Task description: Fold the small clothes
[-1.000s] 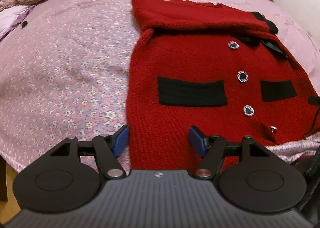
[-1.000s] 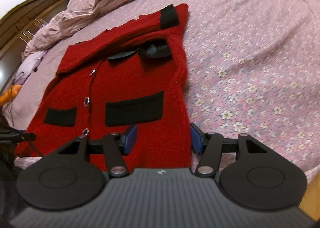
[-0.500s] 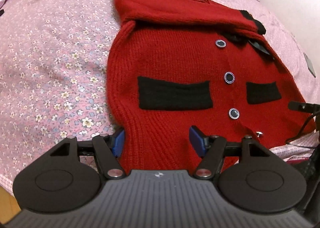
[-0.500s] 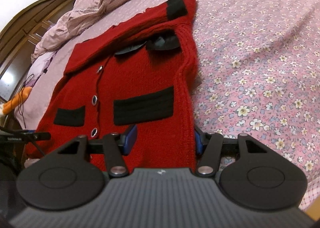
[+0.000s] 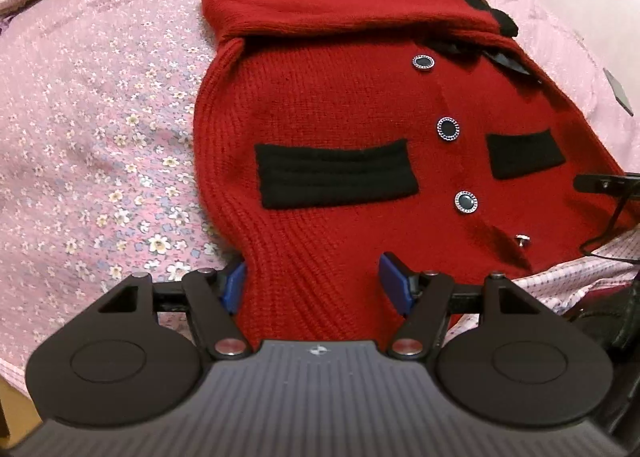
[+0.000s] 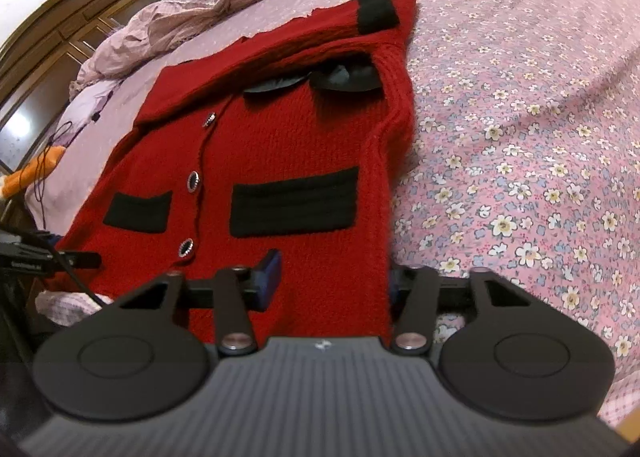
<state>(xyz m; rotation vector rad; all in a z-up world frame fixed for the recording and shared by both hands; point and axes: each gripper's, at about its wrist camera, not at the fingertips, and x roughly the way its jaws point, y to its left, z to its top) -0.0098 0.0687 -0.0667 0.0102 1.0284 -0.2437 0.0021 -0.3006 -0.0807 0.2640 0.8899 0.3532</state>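
Right gripper [image 6: 332,277] was seen narrower than a second before, jaws closing over the red cardigan's [image 5: 360,105] hem corner, pads not yet pressed. Left gripper [image 5: 314,283] was kept open astride the opposite corner. One cardigan was laid flat on the bed [image 5: 100,117]; two black pockets and four buttons were counted.

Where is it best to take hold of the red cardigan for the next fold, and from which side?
Probably at its near hem corners, coming from the bed's near edge: the red cardigan lies flat, and the left tongs and closing right tongs each straddle a corner.
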